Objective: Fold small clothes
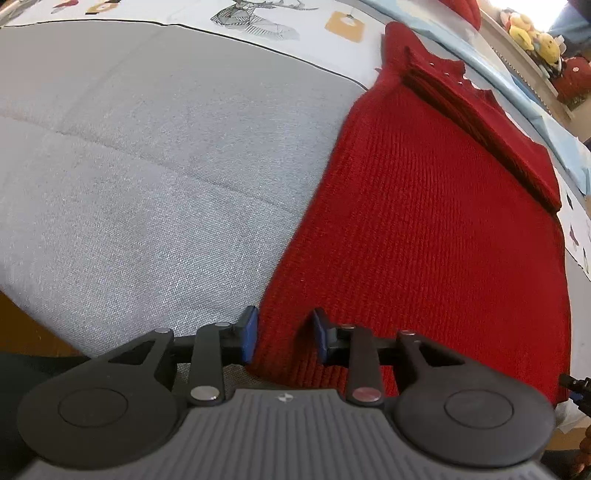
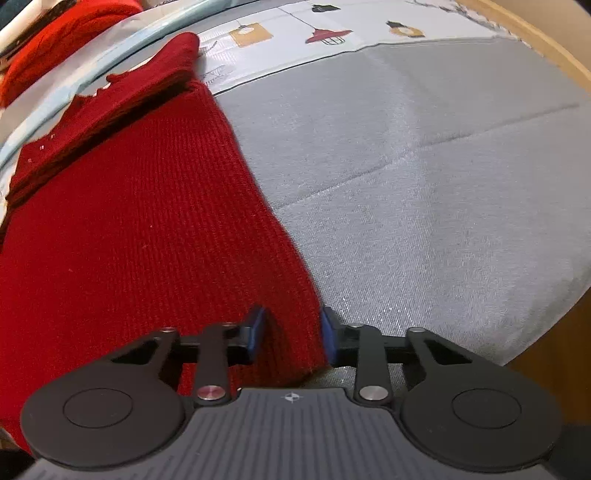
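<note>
Both tools match: left gripper point(image 1: 284, 334) and right gripper point(image 2: 293, 332) have black linkage arms, blue pads on fingertips point(image 1: 249, 328) point(image 2: 258, 326), round black pivot discs, silver rivet heads, and a grey ribbed housing with a small crosshair mark near its front edge.

Grey mat point(image 1: 155, 155) over a printed sheet point(image 2: 369, 33); wooden floor point(image 2: 576, 62) at the edges; plush toys point(image 1: 535, 37) on a bright shelf.
</note>
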A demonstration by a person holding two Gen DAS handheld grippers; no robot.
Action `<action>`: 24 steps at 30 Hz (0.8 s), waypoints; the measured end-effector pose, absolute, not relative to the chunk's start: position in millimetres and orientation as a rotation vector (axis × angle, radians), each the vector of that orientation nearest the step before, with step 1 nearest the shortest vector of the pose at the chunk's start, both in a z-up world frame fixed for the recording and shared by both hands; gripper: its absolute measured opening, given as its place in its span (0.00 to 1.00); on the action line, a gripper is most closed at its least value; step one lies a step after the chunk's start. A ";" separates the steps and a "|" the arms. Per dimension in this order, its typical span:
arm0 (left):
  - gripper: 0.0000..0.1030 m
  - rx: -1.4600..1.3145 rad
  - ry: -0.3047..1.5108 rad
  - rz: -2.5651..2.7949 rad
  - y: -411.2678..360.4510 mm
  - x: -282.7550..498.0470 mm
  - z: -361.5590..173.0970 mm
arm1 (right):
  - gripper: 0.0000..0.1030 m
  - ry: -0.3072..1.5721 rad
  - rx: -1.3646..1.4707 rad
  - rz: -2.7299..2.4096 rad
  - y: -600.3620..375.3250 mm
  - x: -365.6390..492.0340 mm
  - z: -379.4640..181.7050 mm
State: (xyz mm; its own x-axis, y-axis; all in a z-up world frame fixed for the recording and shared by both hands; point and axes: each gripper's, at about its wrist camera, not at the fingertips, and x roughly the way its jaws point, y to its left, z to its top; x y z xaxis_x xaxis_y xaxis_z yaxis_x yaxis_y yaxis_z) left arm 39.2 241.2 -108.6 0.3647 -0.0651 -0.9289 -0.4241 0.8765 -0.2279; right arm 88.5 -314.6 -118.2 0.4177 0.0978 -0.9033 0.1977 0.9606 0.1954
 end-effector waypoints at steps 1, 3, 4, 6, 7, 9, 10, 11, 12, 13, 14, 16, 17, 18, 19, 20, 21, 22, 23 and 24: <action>0.33 -0.479 1.182 0.244 241.4 38.7 -109.1 | 0.28 1.142 0.308 -0.067 -316.6 88.5 -118.2; 0.33 -0.463 1.178 0.241 239.5 38.5 -109.2 | 0.28 1.141 0.328 -0.068 -318.5 88.1 -117.9; 0.31 -0.450 1.177 0.238 238.0 38.7 -109.3 | 0.29 1.140 0.331 -0.068 -318.6 87.2 -118.0; 0.21 -0.438 1.175 0.220 234.1 36.3 -108.3 | 0.31 1.143 0.334 -0.064 -319.2 86.8 -118.6; 0.17 -0.438 1.176 0.209 232.7 36.1 -107.8 | 0.32 1.148 0.332 -0.058 -319.2 87.1 -118.8; 0.14 -0.423 1.171 0.190 229.7 35.2 -105.7 | 0.31 1.158 0.318 -0.034 -315.9 86.6 -118.6; 0.14 -0.414 1.163 0.185 228.6 33.8 -103.4 | 0.22 1.152 0.312 -0.032 -315.3 86.1 -116.9; 0.14 -0.412 1.153 0.178 227.9 32.4 -100.9 | 0.13 1.140 0.319 -0.031 -316.1 85.5 -114.7; 0.14 -0.421 1.147 0.170 227.9 30.1 -98.7 | 0.13 1.125 0.341 -0.029 -318.6 85.0 -112.0; 0.14 -0.433 1.145 0.162 228.4 29.4 -98.6 | 0.13 1.115 0.363 -0.028 -321.4 84.4 -110.2; 0.16 -0.441 1.149 0.161 228.9 28.3 -99.1 | 0.14 1.111 0.379 -0.027 -323.5 84.4 -109.8; 0.18 -0.441 1.175 0.172 230.7 31.2 -105.4 | 0.20 1.134 0.370 -0.035 -323.3 85.6 -113.9; 0.19 -0.440 1.184 0.173 231.3 31.5 -107.7 | 0.22 1.147 0.356 -0.040 -321.6 86.4 -116.6; 0.19 -0.442 1.185 0.173 232.3 31.6 -108.4 | 0.23 1.155 0.342 -0.038 -320.0 86.9 -117.9; 0.19 -0.442 1.184 0.173 232.1 32.1 -107.8 | 0.24 1.155 0.331 -0.035 -318.3 87.0 -117.3; 0.17 -0.435 1.180 0.174 231.9 32.3 -107.3 | 0.25 1.153 0.333 -0.027 -317.7 87.1 -116.1; 0.15 -0.427 1.173 0.171 231.1 31.7 -106.1 | 0.22 1.153 0.351 -0.021 -318.1 87.0 -115.6; 0.14 -0.422 1.159 0.169 230.2 31.1 -103.3 | 0.15 1.145 0.380 -0.019 -321.0 86.3 -114.7; 0.13 -0.420 1.143 0.167 229.9 30.4 -100.1 | 0.13 1.126 0.419 -0.026 -325.8 85.3 -112.4; 0.13 -0.424 1.127 0.164 230.1 29.2 -96.4 | 0.13 1.102 0.472 -0.032 -333.1 83.7 -110.1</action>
